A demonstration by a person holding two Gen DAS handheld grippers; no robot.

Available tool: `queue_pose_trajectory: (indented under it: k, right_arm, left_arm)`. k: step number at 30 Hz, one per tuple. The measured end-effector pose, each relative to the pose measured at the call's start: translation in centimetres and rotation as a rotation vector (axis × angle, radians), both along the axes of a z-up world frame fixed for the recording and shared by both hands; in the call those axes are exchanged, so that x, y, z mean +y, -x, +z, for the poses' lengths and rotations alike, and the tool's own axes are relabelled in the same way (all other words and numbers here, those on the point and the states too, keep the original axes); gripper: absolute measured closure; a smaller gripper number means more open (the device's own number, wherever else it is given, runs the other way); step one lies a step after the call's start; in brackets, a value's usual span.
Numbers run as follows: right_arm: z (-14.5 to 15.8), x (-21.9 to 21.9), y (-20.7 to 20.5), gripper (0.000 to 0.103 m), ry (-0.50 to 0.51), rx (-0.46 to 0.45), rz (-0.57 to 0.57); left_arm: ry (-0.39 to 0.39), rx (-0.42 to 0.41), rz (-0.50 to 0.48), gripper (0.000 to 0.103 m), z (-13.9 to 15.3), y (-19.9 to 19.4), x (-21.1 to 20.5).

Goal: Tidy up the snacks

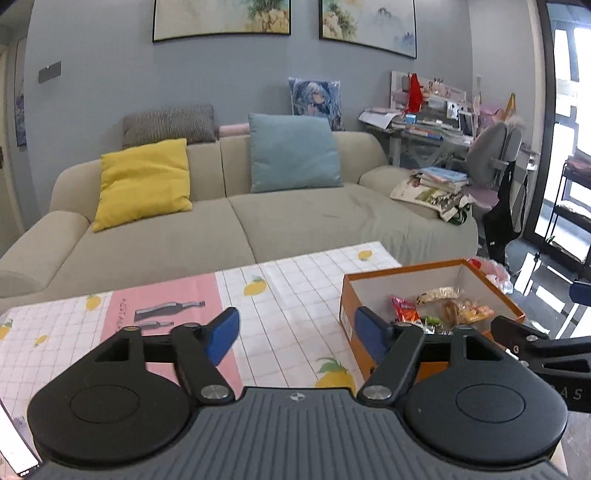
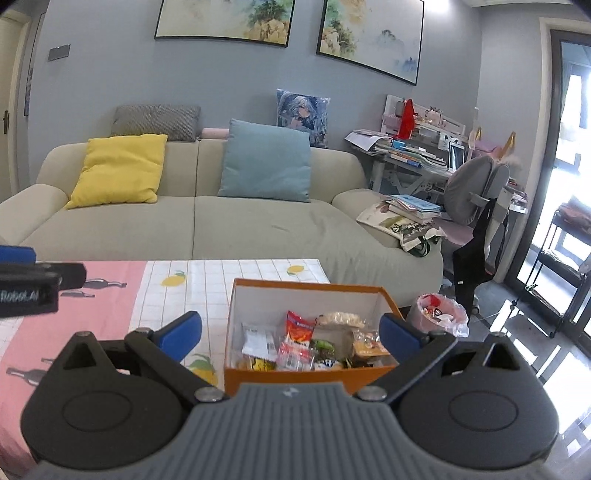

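Snacks (image 2: 314, 343) lie heaped inside the orange box (image 2: 236, 325) at the right end of your cloth-covered surface (image 2: 207, 291), a sofa (image 2: 207, 221) beyond. Your left tongs (image 1: 297, 332) hang apart over bare cloth beside the box; your right tongs (image 2: 290, 332) gape wide above it, gripping nothing.

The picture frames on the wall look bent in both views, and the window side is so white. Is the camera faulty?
No fault, most likely: in the left wrist view the wide lens bows the picture frames, and the glass door washes out in daylight. In the right wrist view the frames bow too, the floor shows glare, and the snacks in the orange box look slightly soft.
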State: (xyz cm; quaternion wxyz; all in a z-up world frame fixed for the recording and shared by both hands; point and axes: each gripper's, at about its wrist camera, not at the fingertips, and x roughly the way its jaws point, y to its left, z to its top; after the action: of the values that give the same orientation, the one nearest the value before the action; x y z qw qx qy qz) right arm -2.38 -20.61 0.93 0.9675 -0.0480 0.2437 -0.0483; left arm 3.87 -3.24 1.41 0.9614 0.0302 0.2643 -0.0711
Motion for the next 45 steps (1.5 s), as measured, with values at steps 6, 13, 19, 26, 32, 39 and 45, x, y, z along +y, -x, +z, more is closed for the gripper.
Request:
queue_pose_trajectory:
  k: [6,13,19,26,32,39,45]
  right_arm:
    - [-1.7,-1.1,-0.5,0.003,-0.018,0.051,-0.028]
    - [-3.9,-1.6,-1.1,0.003,-0.057,0.163,-0.054]
    - [-4.1,-1.4,-0.9,0.003,-0.065,0.169,-0.051]
    - [-3.9,-1.2,-0.9,0.003,-0.063,0.164,-0.041]
    - [-4.0,-1.3,-0.9,0.003,-0.067,0.166,-0.049]
    - [-3.9,-1.2,-0.8,0.003,-0.065,0.166,-0.048]
    - [-3.9,-1.1,-0.8,0.003,-0.063,0.167,-0.048]
  left_arm:
    - [-0.008,0.106,-0.007,0.017,-2.0,0.0,-0.2]
    - [-0.038,0.212,-0.007,0.017,-3.7,0.0,-0.8]
    - [-0.038,0.225,-0.003,0.017,-3.7,0.1,-0.6]
    - [-0.041,0.223,0.002,0.017,-3.4,0.1,-0.5]
    - [-0.042,0.224,0.002,0.017,-3.5,0.1,-0.5]
    - [-0.032,0.234,0.009,0.017,-3.3,-0.1,-0.4]
    - [-0.033,0.233,0.01,0.017,-3.4,-0.1,-0.4]
